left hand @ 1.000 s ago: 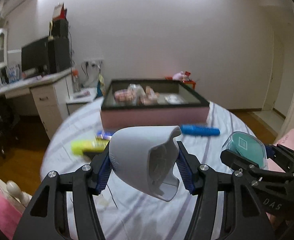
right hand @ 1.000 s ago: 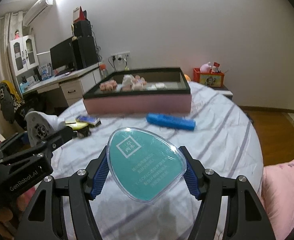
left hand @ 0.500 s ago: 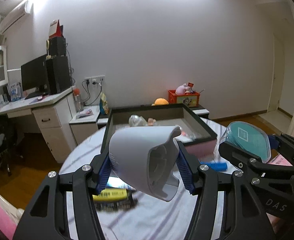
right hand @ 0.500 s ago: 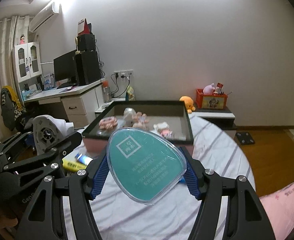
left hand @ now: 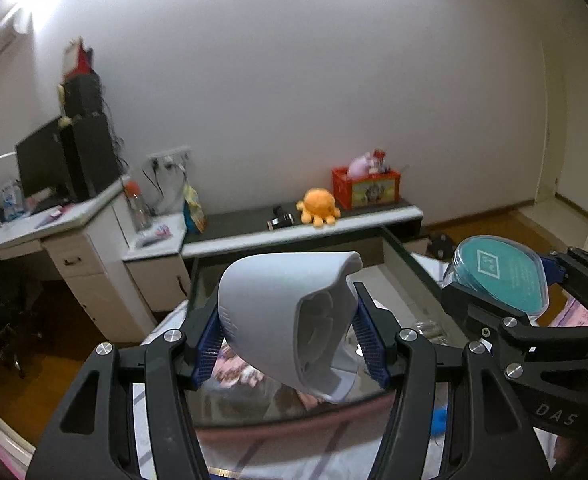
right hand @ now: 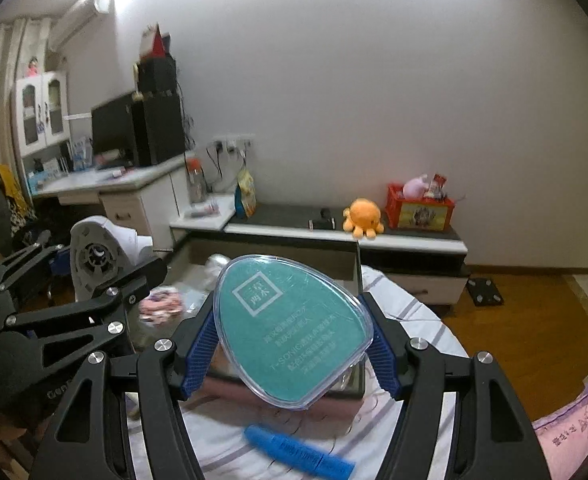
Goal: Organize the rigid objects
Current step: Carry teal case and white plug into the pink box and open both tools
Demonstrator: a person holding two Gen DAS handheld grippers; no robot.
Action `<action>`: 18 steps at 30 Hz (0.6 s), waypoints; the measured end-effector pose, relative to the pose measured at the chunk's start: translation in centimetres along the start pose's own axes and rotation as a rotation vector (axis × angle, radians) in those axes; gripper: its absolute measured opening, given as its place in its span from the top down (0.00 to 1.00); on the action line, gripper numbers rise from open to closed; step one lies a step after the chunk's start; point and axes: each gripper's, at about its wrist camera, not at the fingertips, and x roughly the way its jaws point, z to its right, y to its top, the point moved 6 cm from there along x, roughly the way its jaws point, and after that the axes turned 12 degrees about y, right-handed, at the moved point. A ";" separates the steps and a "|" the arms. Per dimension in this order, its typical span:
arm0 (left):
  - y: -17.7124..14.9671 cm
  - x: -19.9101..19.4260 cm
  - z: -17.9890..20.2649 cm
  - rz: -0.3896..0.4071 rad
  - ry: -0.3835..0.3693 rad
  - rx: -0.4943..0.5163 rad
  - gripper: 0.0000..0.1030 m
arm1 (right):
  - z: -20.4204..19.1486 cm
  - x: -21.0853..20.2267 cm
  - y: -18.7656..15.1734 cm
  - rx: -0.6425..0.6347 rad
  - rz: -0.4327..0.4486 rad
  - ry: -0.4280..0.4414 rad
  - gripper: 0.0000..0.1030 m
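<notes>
The left tool [left hand: 287, 334] clenches a grey housing [left hand: 281, 316] between its pads; at its 2 o'clock, the right tool [right hand: 291, 346] grips a teal case [right hand: 294, 330].

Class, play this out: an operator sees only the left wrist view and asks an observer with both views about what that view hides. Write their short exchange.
Operator: What lies on the bed in front of the box?
Observer: A blue tube lies on the striped sheet, near the box's pink wall.
Operator: What is printed on the teal case?
Observer: A white square logo with lines of white text beneath it.
Operator: How does the grey shell in my left gripper look from the other side?
Observer: Its flat face shows a round vented grille.
</notes>
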 end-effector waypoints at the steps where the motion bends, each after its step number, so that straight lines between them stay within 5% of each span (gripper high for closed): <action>1: 0.0 1.3 0.4 -0.024 0.001 0.013 0.42 | 0.6 1.0 0.1 0.004 -0.020 -0.002 0.34; 10: -1.4 9.0 2.7 -0.182 0.024 0.099 0.42 | 4.6 9.0 -2.1 0.040 -0.218 0.003 0.34; 18: -1.6 10.7 2.3 -0.194 0.072 0.111 0.38 | 5.3 10.8 -2.3 0.032 -0.233 0.002 0.34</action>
